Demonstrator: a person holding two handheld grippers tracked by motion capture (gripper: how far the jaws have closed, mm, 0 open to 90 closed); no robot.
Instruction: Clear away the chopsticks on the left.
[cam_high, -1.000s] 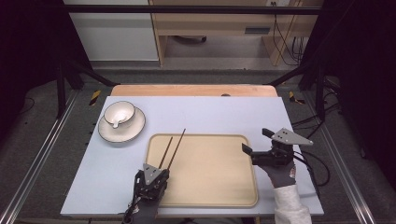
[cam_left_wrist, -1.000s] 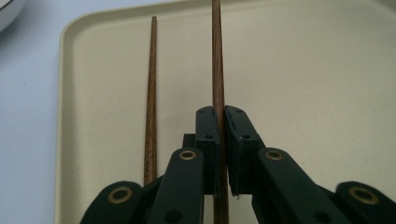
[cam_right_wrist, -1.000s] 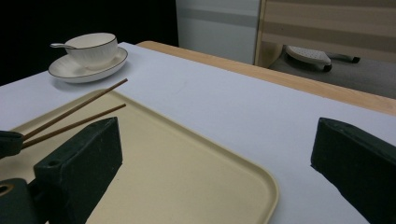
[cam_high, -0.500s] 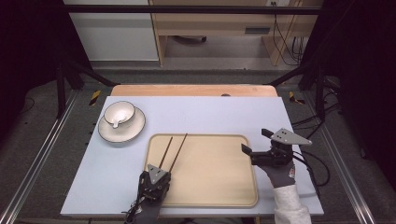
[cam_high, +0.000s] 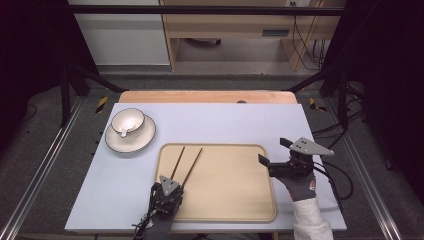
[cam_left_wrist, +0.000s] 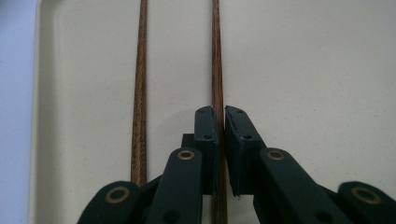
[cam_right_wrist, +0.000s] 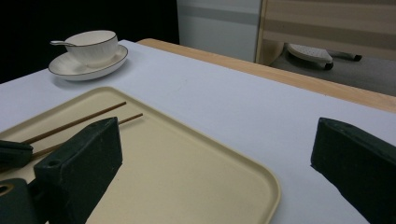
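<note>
Two brown chopsticks (cam_high: 184, 165) lie on a beige tray (cam_high: 235, 200) in the lower middle of the high view, slanting from the tray's upper left corner down toward the bottom edge of the frame. The left gripper (cam_high: 169, 186) sits low in that view, left of centre, at the near ends of the sticks. In the left gripper view its jaws are drawn together on the right-hand chopstick (cam_left_wrist: 216, 56), which runs up the middle of the frame from between the pads; the left-hand chopstick (cam_left_wrist: 139, 84) lies free just beside it, apart from the jaws.

The right gripper (cam_high: 272, 155) hangs at the right of the high view, beside the tray's right edge, carried by a gloved hand (cam_high: 299, 186). In the right gripper view its jaws stand wide apart with nothing between them, over the tray's corner and the pale blue table (cam_right_wrist: 224, 107).

A white cup (cam_high: 127, 121) with a spoon stands on a saucer (cam_high: 141, 140) in the upper left of the table, well apart from the tray.
</note>
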